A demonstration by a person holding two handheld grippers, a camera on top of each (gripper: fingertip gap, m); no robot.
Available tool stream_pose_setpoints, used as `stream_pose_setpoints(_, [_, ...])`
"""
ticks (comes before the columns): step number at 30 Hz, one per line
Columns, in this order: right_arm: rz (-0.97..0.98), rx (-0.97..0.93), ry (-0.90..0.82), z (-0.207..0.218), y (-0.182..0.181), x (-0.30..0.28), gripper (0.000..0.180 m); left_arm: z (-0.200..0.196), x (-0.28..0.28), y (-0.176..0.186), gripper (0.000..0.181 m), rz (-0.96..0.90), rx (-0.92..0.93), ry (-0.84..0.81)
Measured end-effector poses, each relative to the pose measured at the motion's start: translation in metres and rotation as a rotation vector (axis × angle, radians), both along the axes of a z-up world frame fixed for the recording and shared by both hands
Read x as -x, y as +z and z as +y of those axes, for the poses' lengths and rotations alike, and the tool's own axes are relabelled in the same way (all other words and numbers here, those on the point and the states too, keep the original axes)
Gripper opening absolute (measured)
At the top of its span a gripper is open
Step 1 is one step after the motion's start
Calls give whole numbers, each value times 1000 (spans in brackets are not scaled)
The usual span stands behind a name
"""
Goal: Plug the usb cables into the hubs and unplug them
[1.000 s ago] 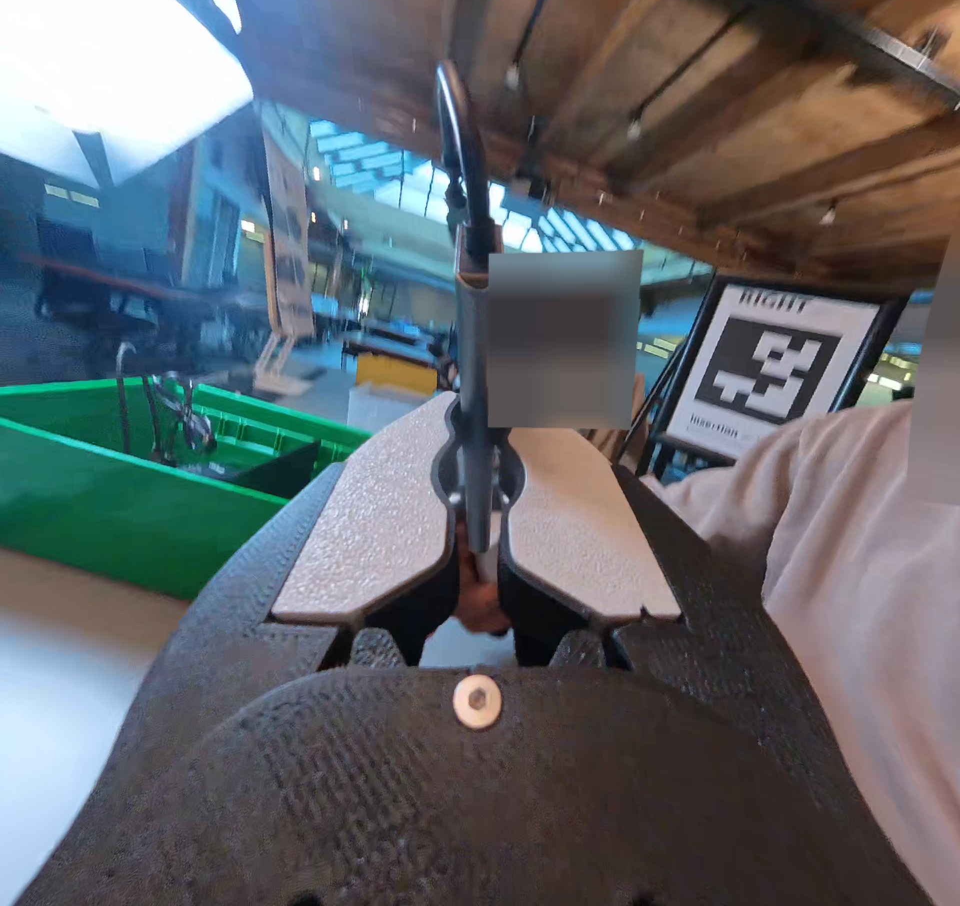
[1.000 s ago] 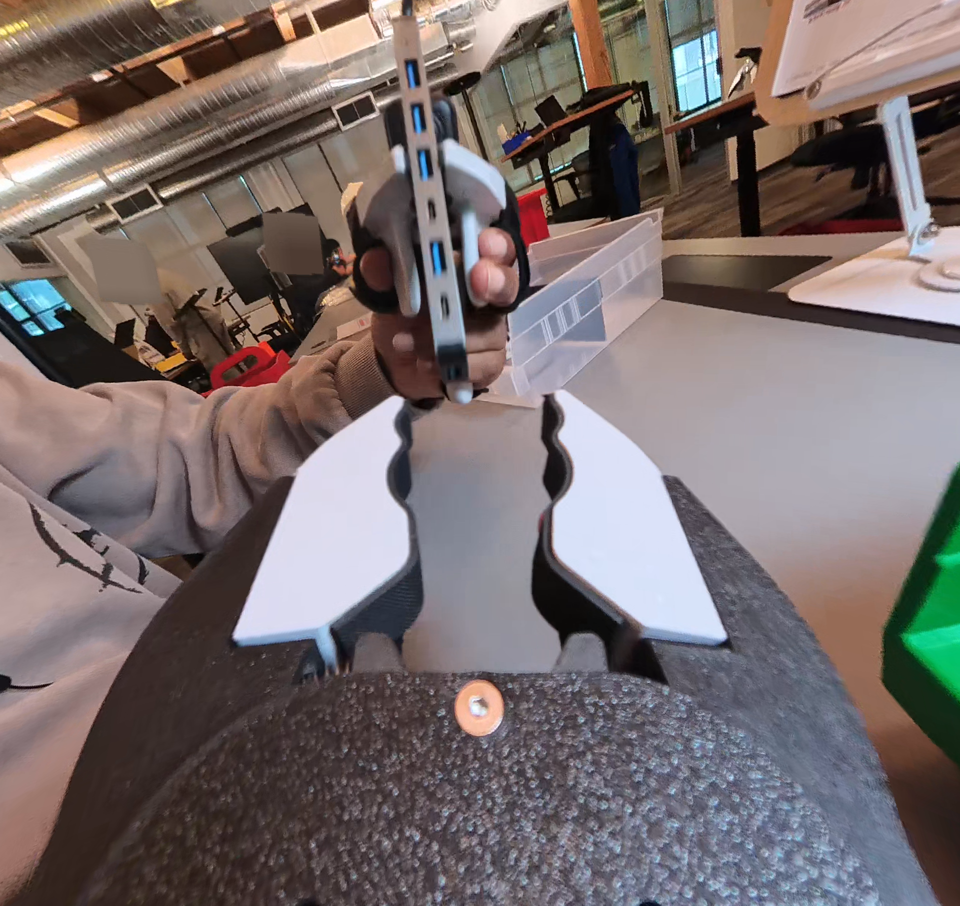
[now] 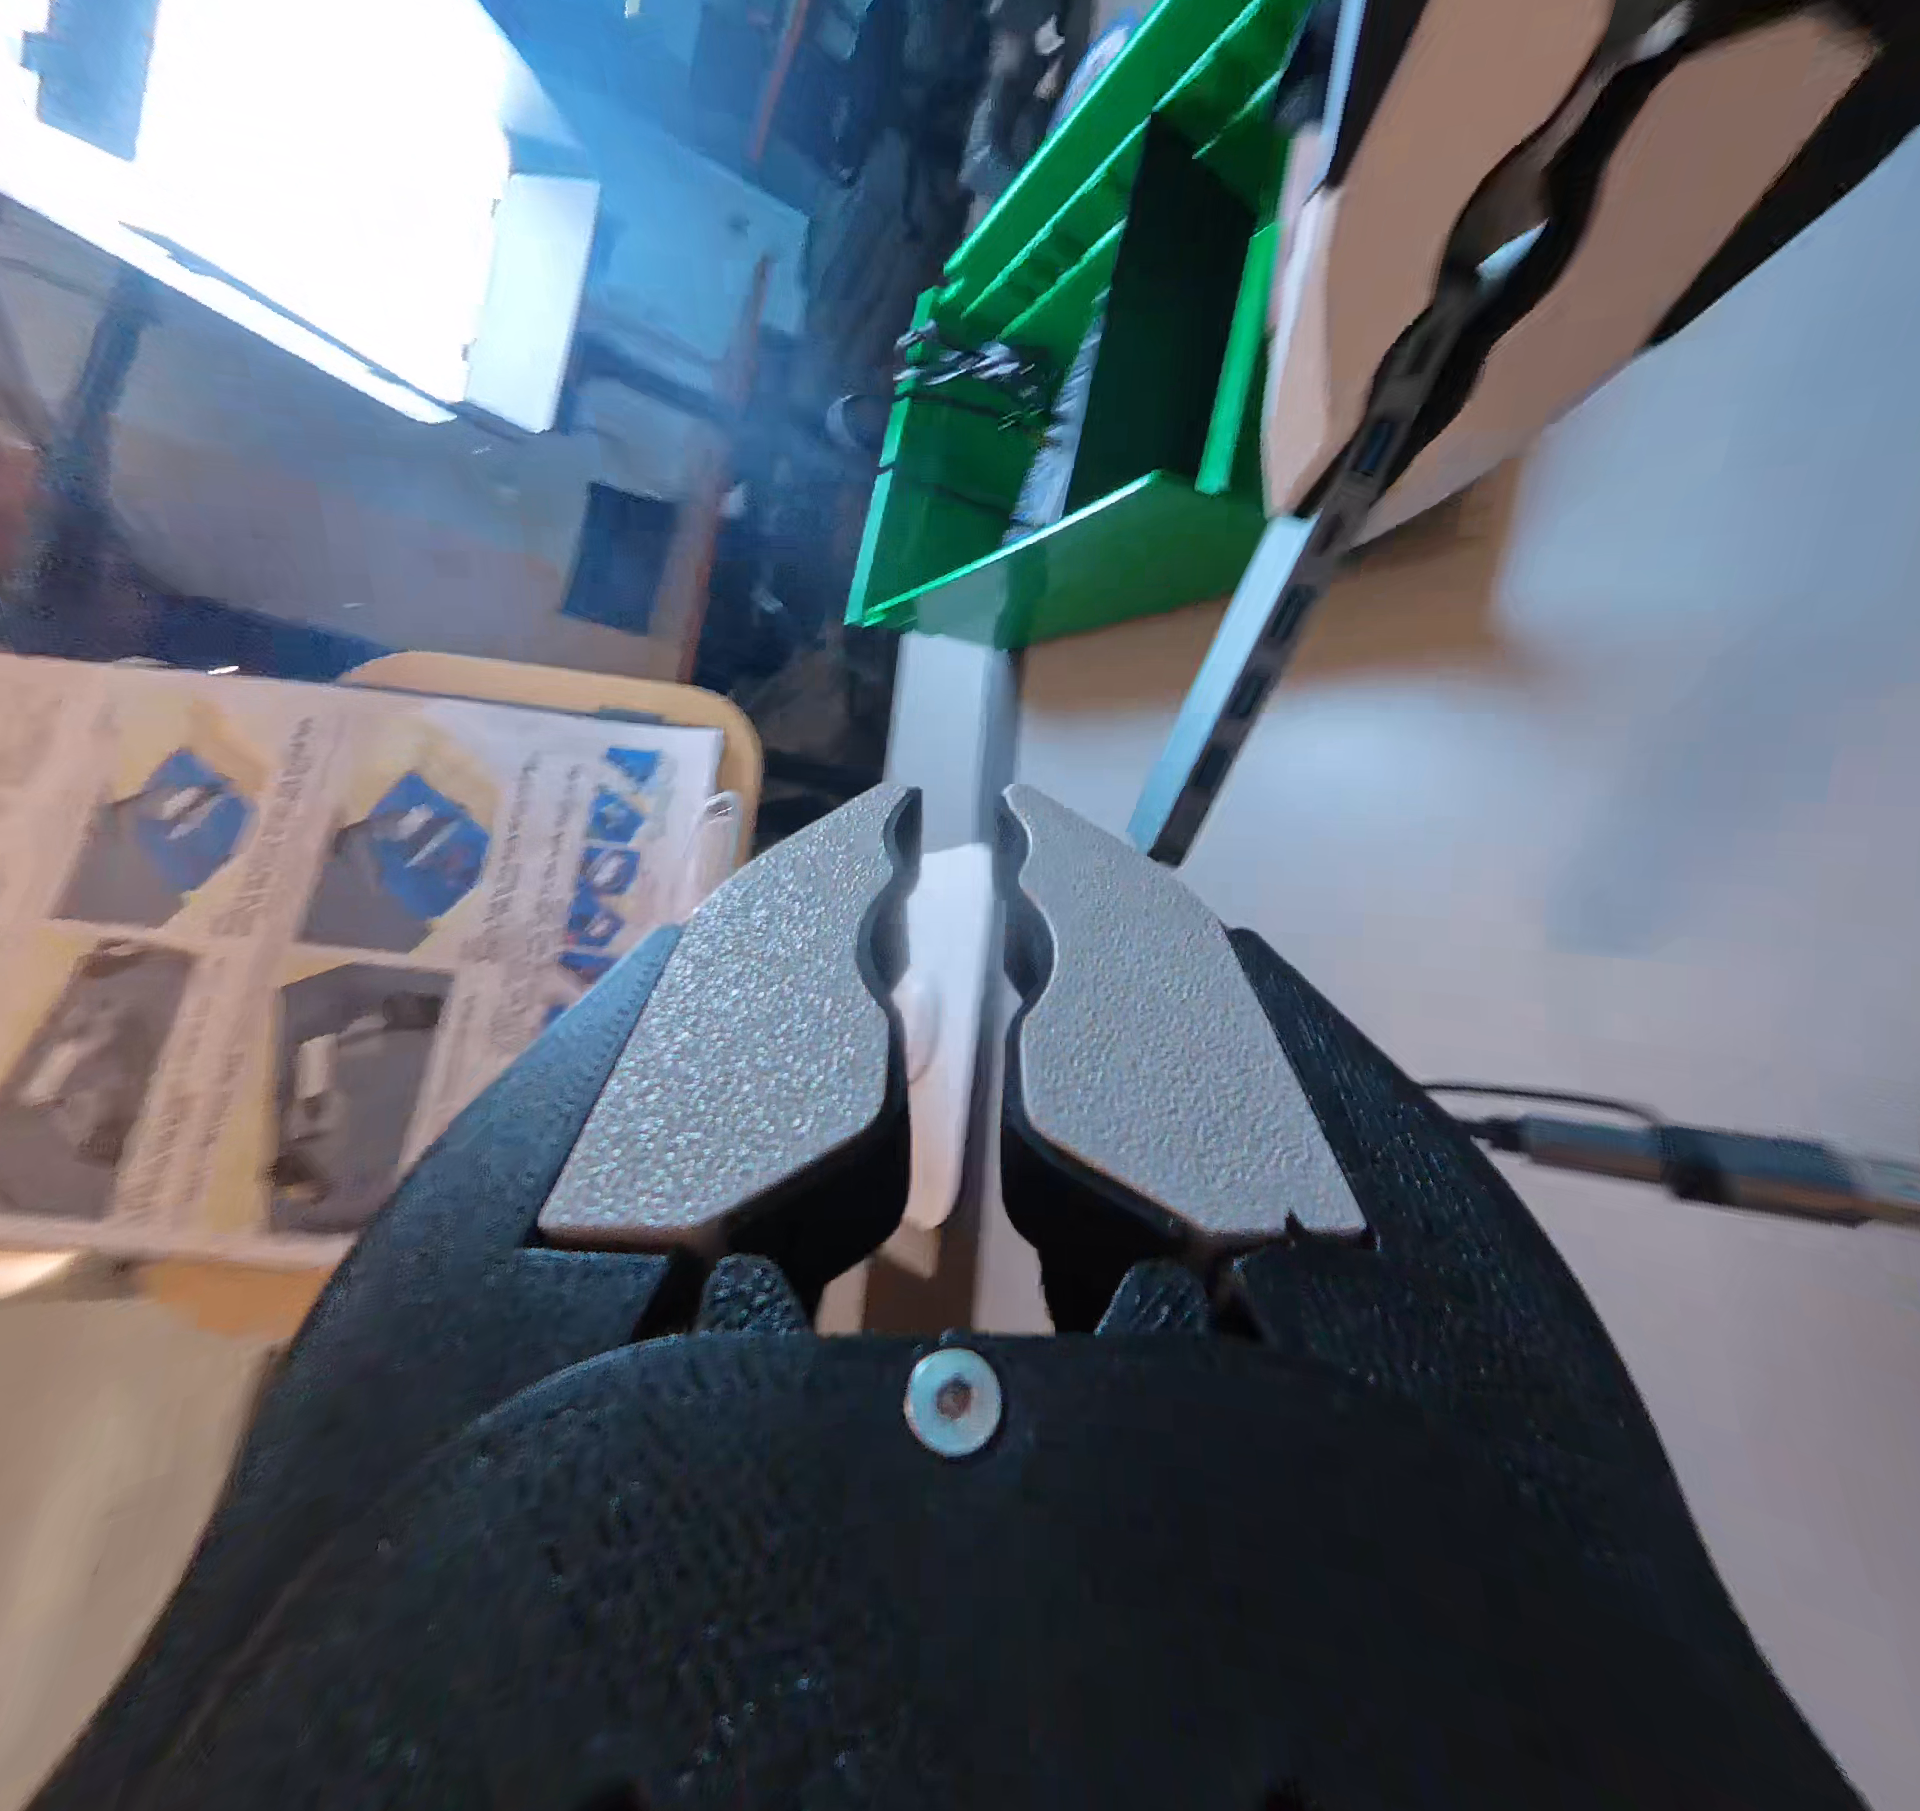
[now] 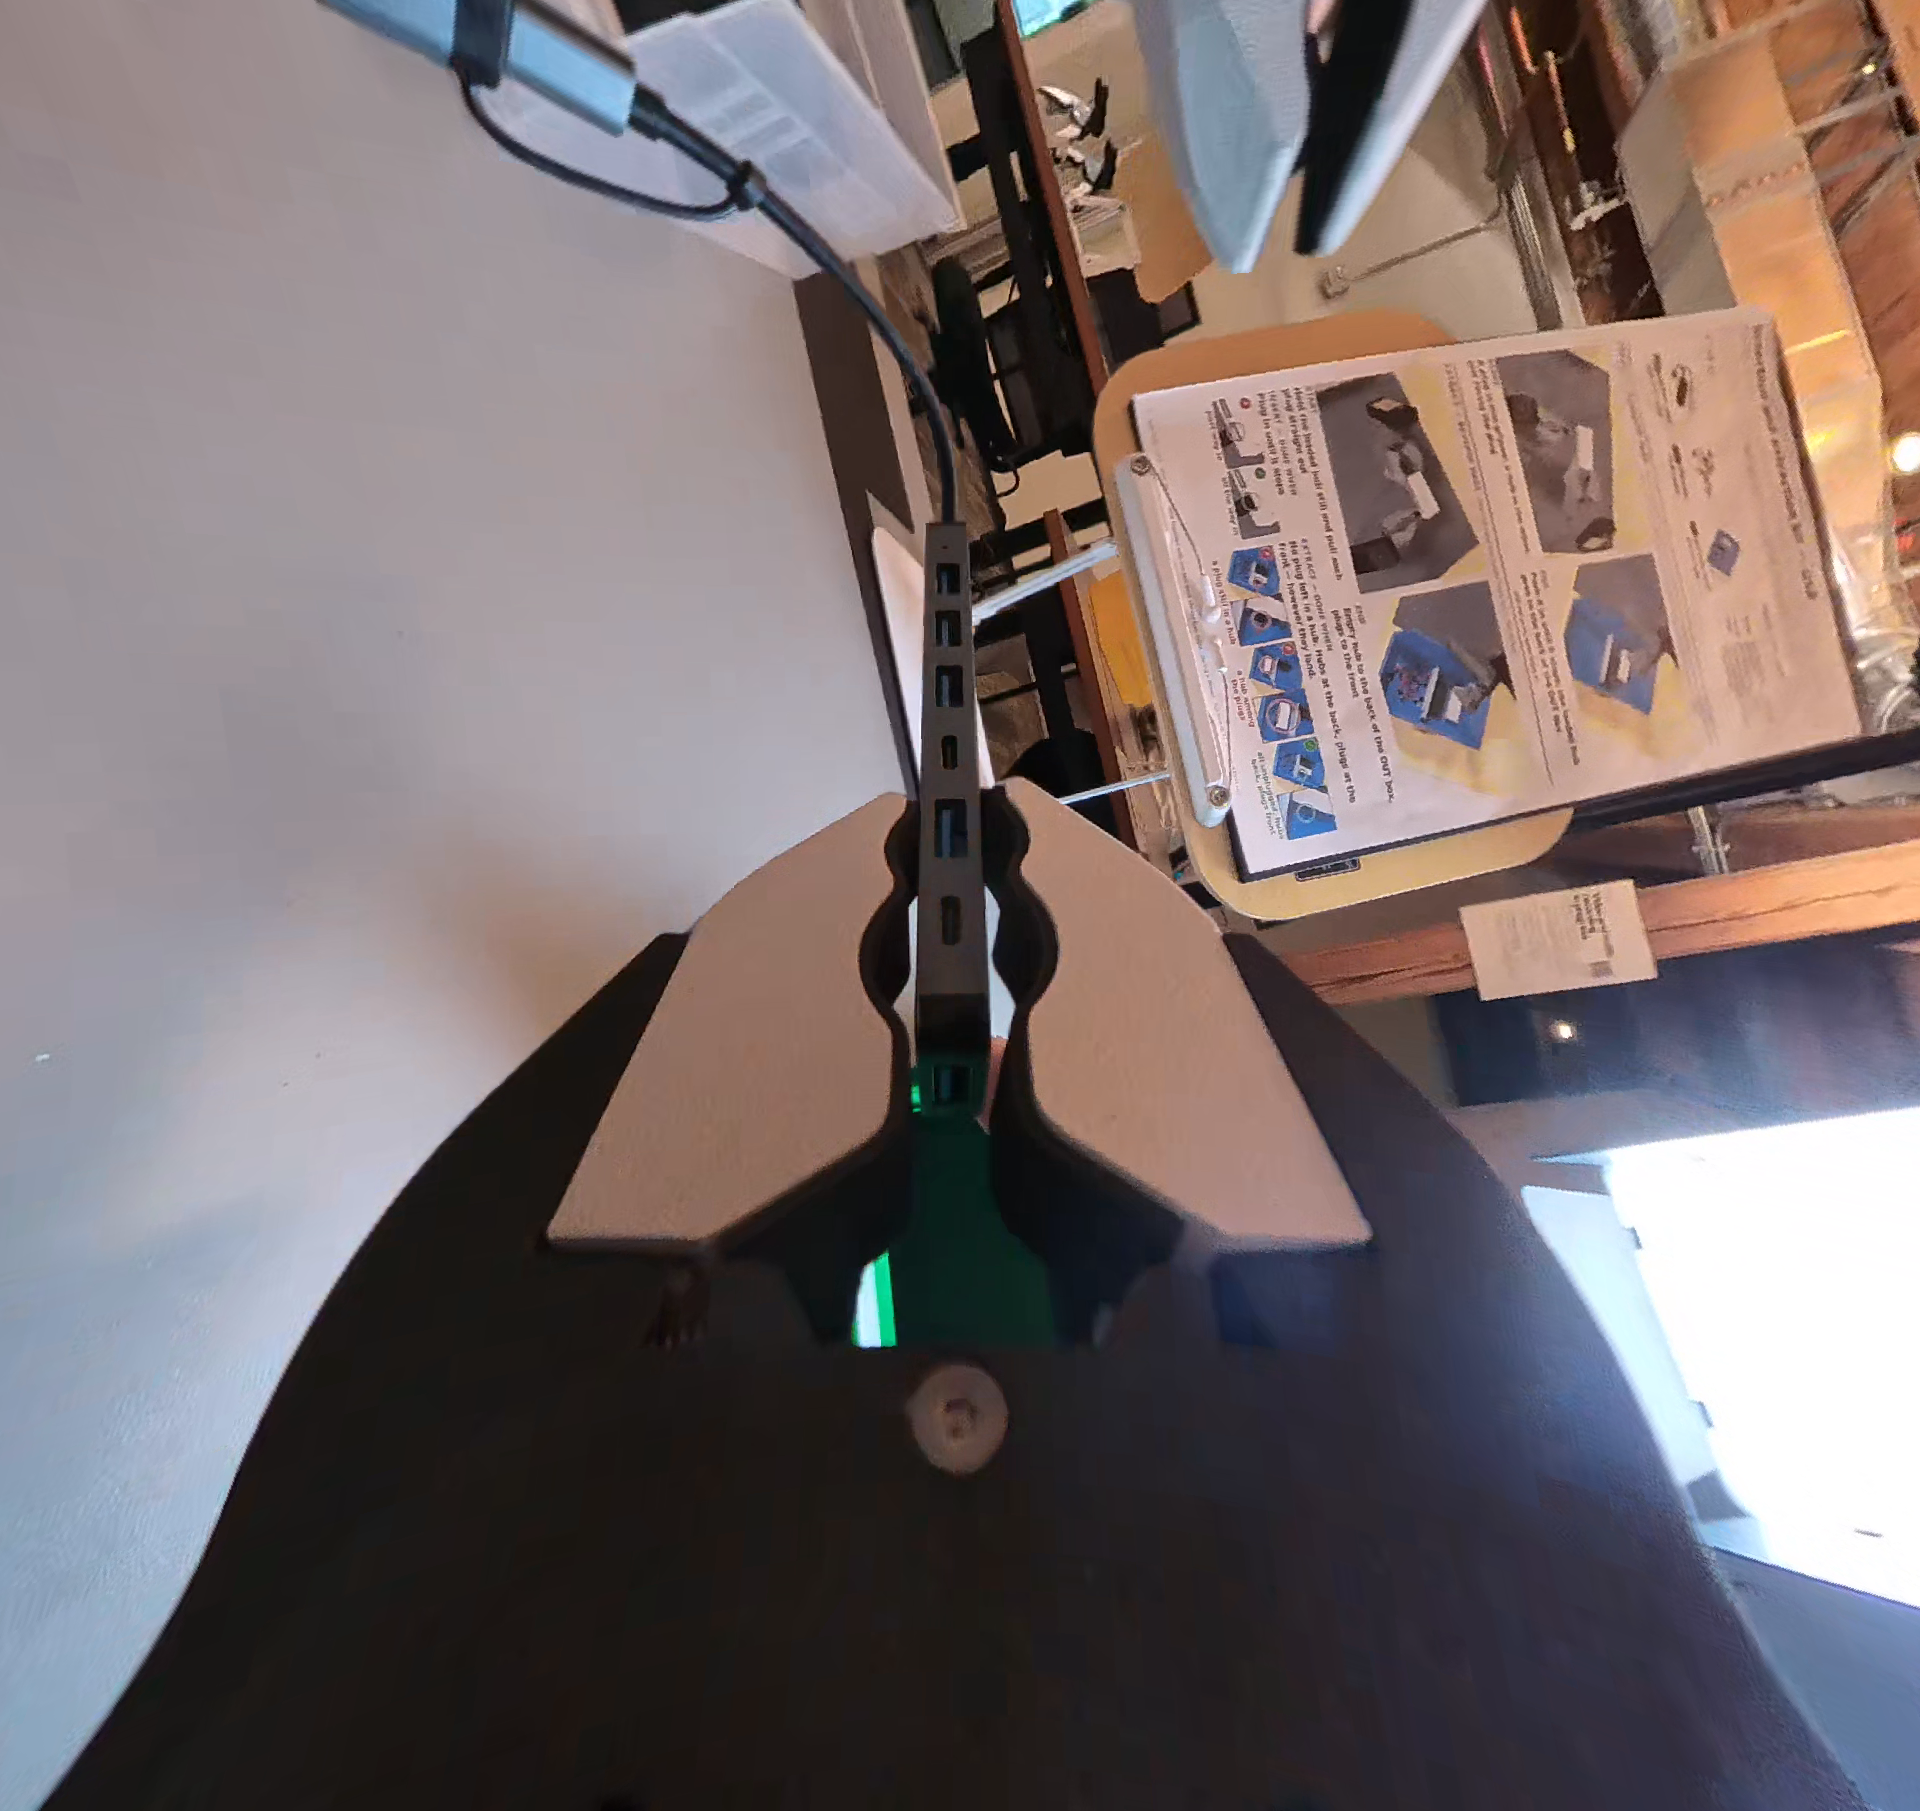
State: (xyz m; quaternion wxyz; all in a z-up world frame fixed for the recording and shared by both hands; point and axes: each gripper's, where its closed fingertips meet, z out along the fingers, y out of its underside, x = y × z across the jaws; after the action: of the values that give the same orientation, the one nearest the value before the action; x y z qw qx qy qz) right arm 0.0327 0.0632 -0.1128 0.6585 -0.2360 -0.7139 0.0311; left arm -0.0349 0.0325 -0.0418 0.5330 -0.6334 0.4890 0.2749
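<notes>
My right gripper is shut on a dark slim USB hub, gripping its near end with the row of ports facing the camera. The hub's cable curves up to a grey plug with an adapter hanging over the table. In the left wrist view the same hub sticks out of the right gripper at the upper right, and the plug shows at the right. My left gripper holds nothing, its fingers a narrow gap apart. It also shows in the right wrist view.
A green bin stands on the pale table beyond the hub. A clear plastic box sits at the table's far side. An instruction board on a stand is nearby, with its white base seen through the left fingers' gap. About 11 centimetres separates my left fingertips from my right.
The hub has passed from my left gripper to my right one, which was open and is now shut on it. Both grippers have rolled sideways and the left has drawn back.
</notes>
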Motion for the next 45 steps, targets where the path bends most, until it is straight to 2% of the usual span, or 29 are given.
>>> stream_pose_setpoints(1, [-11, -14, 3, -2, -3, 1, 11, -1, -9, -10, 20, -34, 53, -41])
stream_pose_setpoints(4, [-20, 3, 31, -12, -6, 5, 11, 2, -32, -60, 27, 29, 191, -130])
stream_pose_setpoints(6, [-15, 36, 56, -19, -5, 6, 11, 13, -35, -88, 18, 116, 195, -127])
stream_pose_setpoints(8, [-33, 129, 105, -31, -8, 5, 11, 19, -35, -98, 11, 158, 152, -145])
stream_pose_setpoints(11, [37, 328, 199, -39, 4, 2, 13, 12, -41, -88, 12, -40, 188, -226])
stream_pose_setpoints(14, [187, 760, 335, -34, 41, -7, 40, 4, -43, -62, 11, -341, 177, -324])
stream_pose_setpoints(16, [194, 927, 388, -26, 48, -14, 49, -1, -45, -44, 11, -514, 170, -388])
stream_pose_setpoints(19, [191, 899, 391, -24, 42, -17, 46, -7, -55, -38, 11, -554, 181, -443])
stream_pose_setpoints(23, [104, 784, 422, -52, 30, -11, 42, -13, -80, -57, 11, -460, 254, -483])
stream_pose_setpoints(26, [34, 675, 437, -66, 18, -10, 22, -17, -91, -71, 11, -421, 316, -503])
stream_pose_setpoints(27, [21, 654, 432, -67, 16, -10, 20, -18, -91, -74, 11, -415, 331, -503])
stream_pose_setpoints(29, [4, 652, 429, -67, 15, -11, 11, -20, -91, -77, 12, -427, 370, -504])
stream_pose_setpoints(33, [-2, 651, 404, -65, 15, -10, 11, -19, -89, -76, 13, -442, 381, -489])
stream_pose_setpoints(36, [43, 660, 394, -62, 26, -13, 11, -22, -79, -59, 15, -514, 366, -499])
stream_pose_setpoints(40, [126, 716, 375, -46, 49, -23, 11, -28, -22, 25, 17, -799, 146, -477])
stream_pose_setpoints(43, [185, 793, 353, -32, 60, -29, 11, -37, 60, 75, 12, -885, -55, -253])
stream_pose_setpoints(45, [192, 852, 353, -25, 61, -31, 11, -47, 114, 80, 5, -831, -99, -23])
